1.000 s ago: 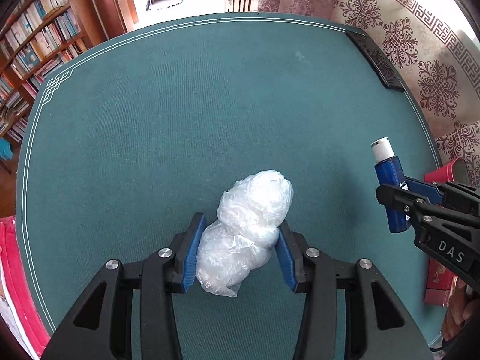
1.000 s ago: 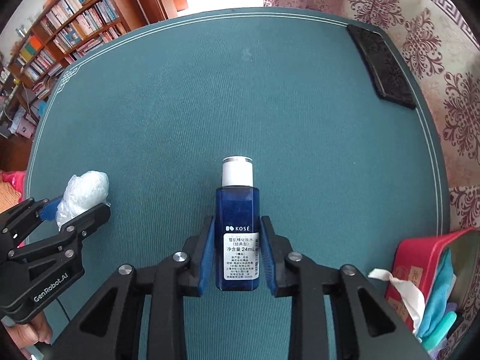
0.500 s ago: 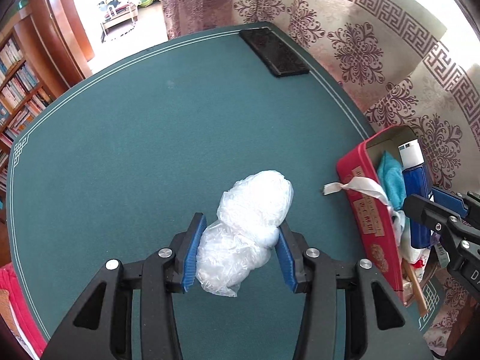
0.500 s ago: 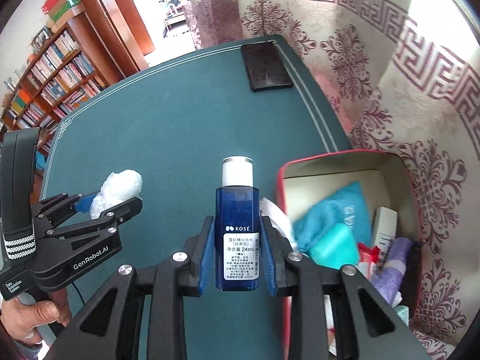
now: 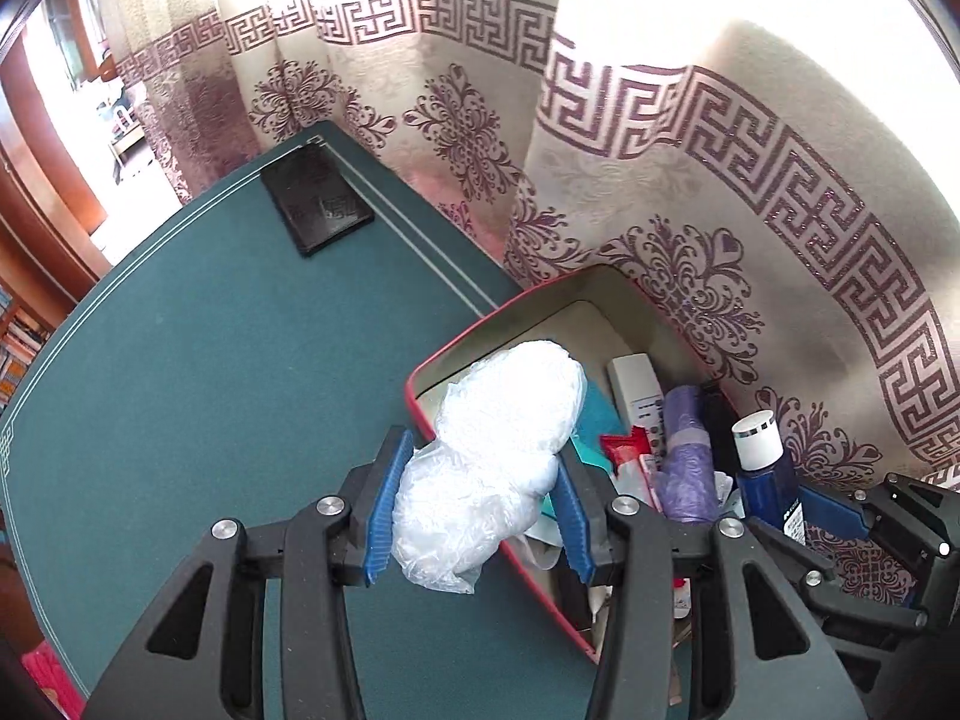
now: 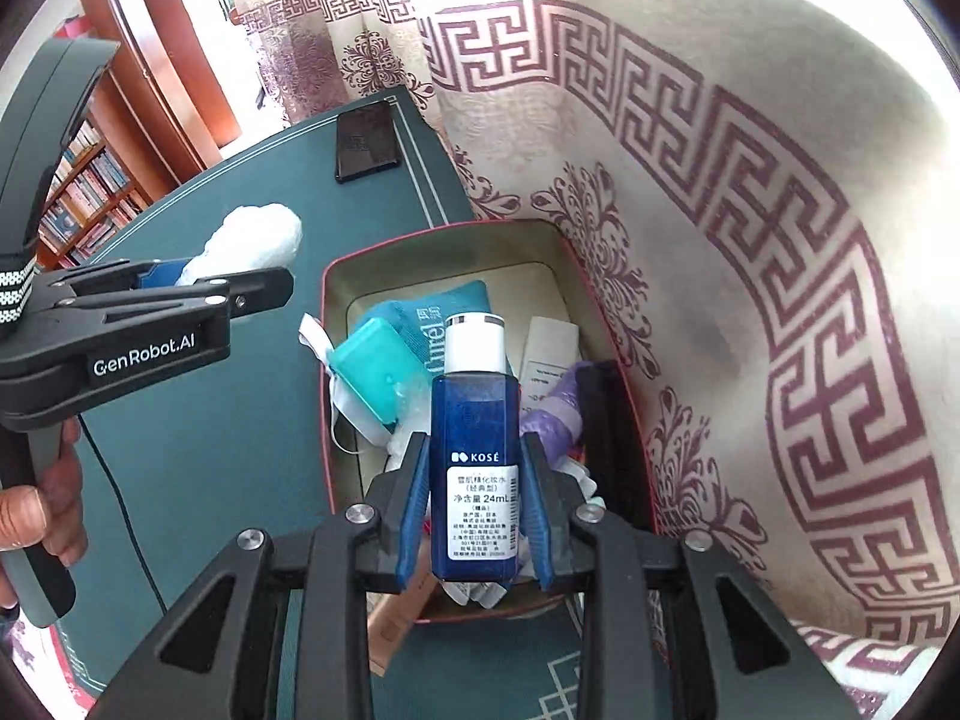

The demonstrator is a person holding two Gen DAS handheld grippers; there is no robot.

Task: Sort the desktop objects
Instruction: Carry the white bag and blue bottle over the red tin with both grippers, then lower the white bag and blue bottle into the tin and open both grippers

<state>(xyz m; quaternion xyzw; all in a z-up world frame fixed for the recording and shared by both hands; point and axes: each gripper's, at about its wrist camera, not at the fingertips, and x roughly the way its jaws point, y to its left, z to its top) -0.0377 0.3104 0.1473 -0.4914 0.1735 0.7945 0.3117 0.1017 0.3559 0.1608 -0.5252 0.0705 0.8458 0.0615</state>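
Two grippers are both loaded as you hold them over the red-rimmed open box (image 6: 327,324) at the edge of the green felt surface (image 5: 210,360). Your left gripper (image 5: 474,510) has its blue pads pressed against a crumpled wad of clear plastic film (image 5: 498,450), which bulges out ahead of the fingertips; the front of the wad hangs above the box's near left rim, while its back end is above the felt. From the right wrist view you see that same wad (image 6: 252,237) poking past the black left gripper (image 6: 240,285), just left of the box.

Your right gripper (image 6: 474,516) is clamped on a small dark blue bottle with a white cap and a white KOSÉ label (image 6: 477,450). The bottle points forward along the fingers and hangs above the box's contents, without visibly touching them. In the left wrist view the bottle (image 5: 762,474) shows at the box's right side, against the patterned curtain (image 5: 780,210).

Inside the box lie a teal plastic case (image 6: 369,369), a teal cloth pouch (image 6: 432,315), a white carton (image 6: 549,354) and a purple roll (image 6: 555,414), packed close together, with a white strip draped across the left rim. A black flat case (image 5: 315,201) lies on the surface near its far edge, well apart from the box.
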